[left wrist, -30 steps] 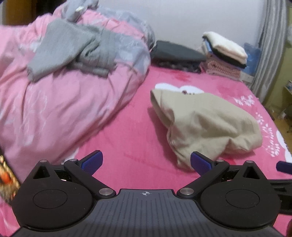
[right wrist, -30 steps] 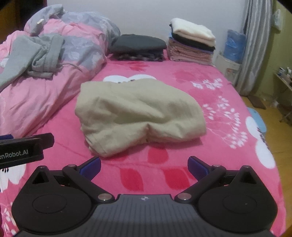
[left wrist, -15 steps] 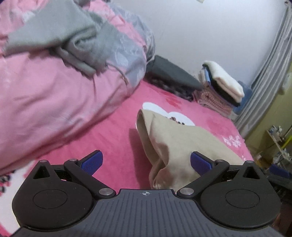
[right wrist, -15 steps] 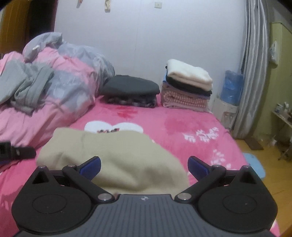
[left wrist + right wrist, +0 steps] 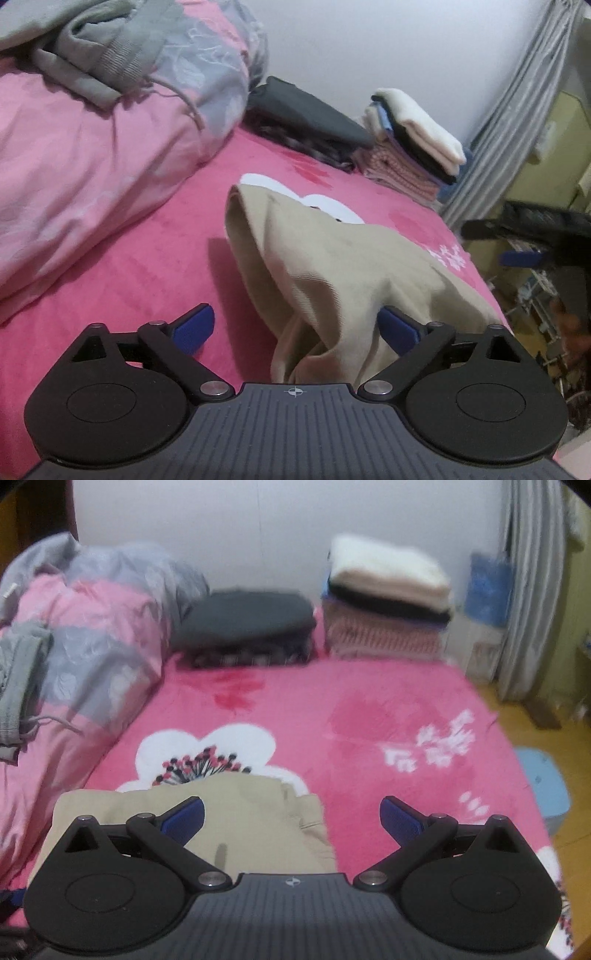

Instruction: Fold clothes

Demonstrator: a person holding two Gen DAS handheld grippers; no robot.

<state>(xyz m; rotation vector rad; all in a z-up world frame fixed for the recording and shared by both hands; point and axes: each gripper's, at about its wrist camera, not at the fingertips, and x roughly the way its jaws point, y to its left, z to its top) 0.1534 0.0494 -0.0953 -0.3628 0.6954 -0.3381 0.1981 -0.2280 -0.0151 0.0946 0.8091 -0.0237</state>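
A folded beige garment (image 5: 332, 277) lies on the pink bedsheet (image 5: 147, 266). My left gripper (image 5: 295, 328) sits low at its near end, with the bunched fabric between the blue pads. The jaws are closing; the right pad (image 5: 397, 328) is against the cloth and the left pad (image 5: 192, 326) stands clear of it. In the right wrist view the beige garment (image 5: 258, 805) lies under my right gripper (image 5: 291, 819), which stands wide open above its far right corner. That right gripper (image 5: 524, 254) also shows as a dark blur at the edge of the left wrist view.
A pink and grey duvet (image 5: 92, 147) with a grey garment (image 5: 96, 48) on it fills the left. Folded stacks, a dark stack (image 5: 247, 624) and a mixed stack (image 5: 388, 602), stand by the back wall. A grey curtain (image 5: 532, 590) and a blue stool (image 5: 543, 782) are to the right of the bed.
My left gripper has come down and forward onto the beige garment's near end, and its jaws have narrowed slightly. My right gripper has travelled forward over the garment toward its far edge.
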